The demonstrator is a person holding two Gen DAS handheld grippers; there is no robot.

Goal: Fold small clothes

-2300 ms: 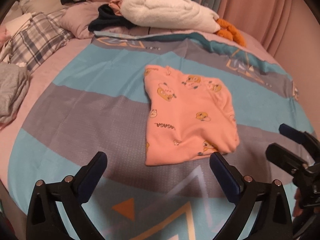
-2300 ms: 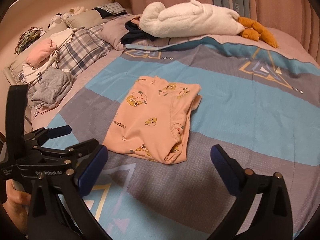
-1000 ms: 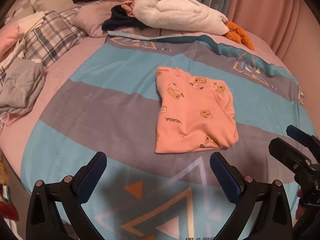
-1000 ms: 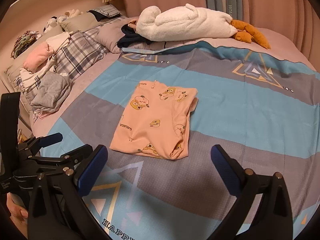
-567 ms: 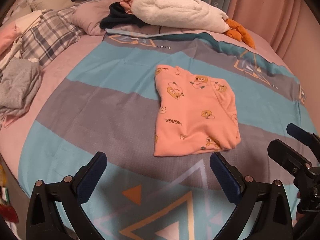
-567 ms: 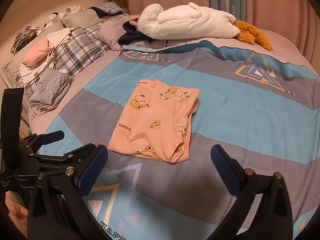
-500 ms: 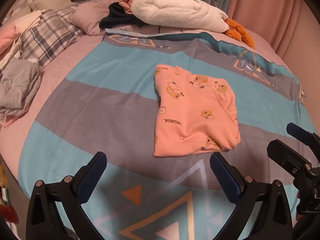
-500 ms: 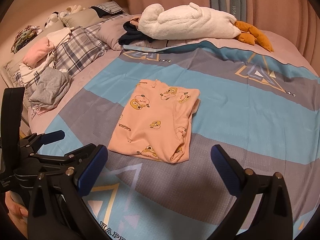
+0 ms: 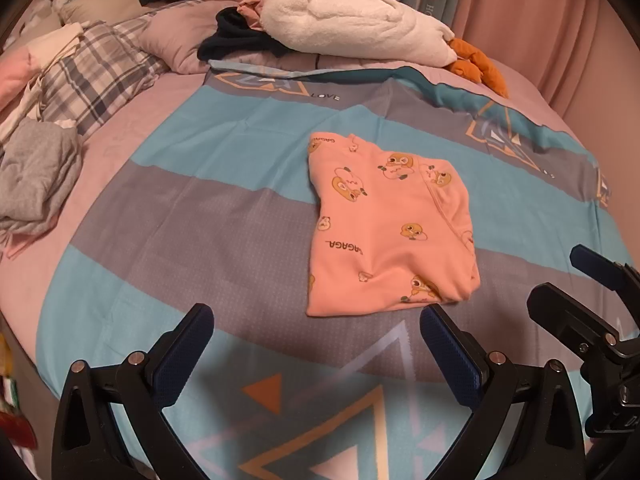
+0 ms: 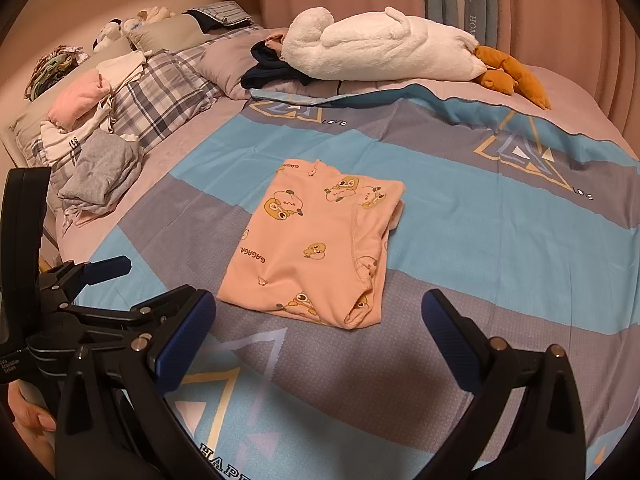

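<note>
Folded pink garment [image 9: 390, 224] printed with cartoon ducks, flat on the blue-and-grey striped bedspread [image 9: 224, 208], roughly mid-bed, its folded edge with a seam showing along the right side [image 10: 362, 240]. Left gripper [image 9: 316, 344] held low over the near edge of the bed, jaws wide apart and holding nothing, garment just beyond them and slightly right. Right gripper [image 10: 320, 332] likewise near, jaws spread wide and empty, garment straight ahead between them. Far off, a white plush goose [image 10: 380, 48] with orange feet across the head of the bed; at far left, plaid pillow [image 10: 160, 104] and a grey crumpled garment [image 10: 100, 172].
</note>
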